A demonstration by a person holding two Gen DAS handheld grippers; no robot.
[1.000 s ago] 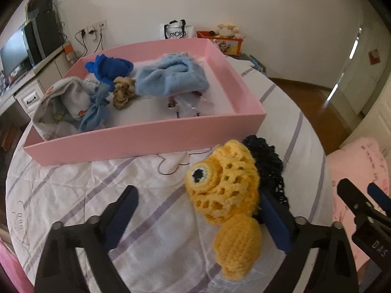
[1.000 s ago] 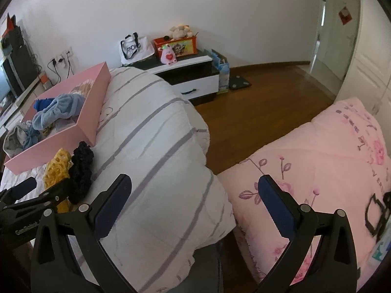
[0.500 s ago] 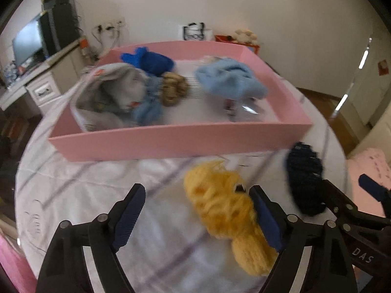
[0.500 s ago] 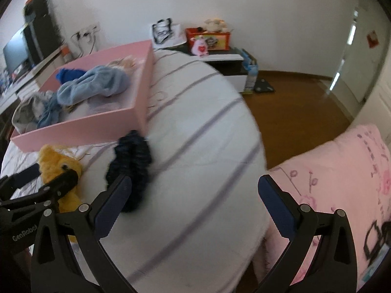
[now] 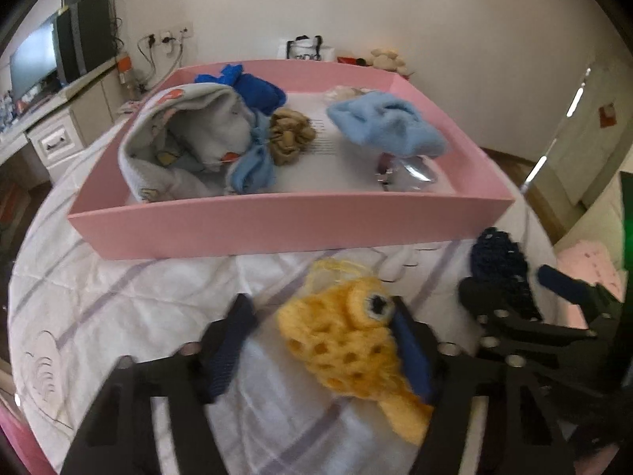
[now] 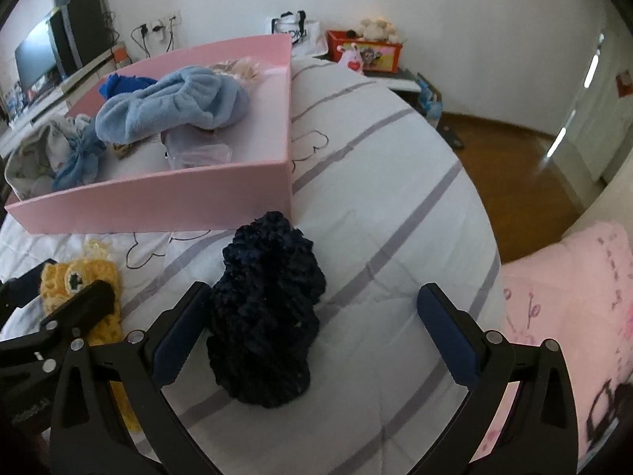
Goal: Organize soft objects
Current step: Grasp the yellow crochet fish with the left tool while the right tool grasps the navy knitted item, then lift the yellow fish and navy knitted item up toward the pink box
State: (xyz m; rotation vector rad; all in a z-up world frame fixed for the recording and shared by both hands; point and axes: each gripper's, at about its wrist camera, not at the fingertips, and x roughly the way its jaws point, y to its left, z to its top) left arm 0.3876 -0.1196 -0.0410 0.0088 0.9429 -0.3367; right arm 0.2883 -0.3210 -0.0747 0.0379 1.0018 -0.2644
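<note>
yellow crochet fish (image 5: 348, 350) now between left tool (image 5: 320, 340)

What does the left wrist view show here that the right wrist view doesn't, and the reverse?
Only the left wrist view: the tan scrunchie in full, and the left claw open around the yellow crochet fish.

Only the right wrist view: the right claw open, its left pad beside the dark knit piece, plus the wooden floor and red toy box.

Both: the pink box, the light blue towel, the fish and the dark knit.
</note>
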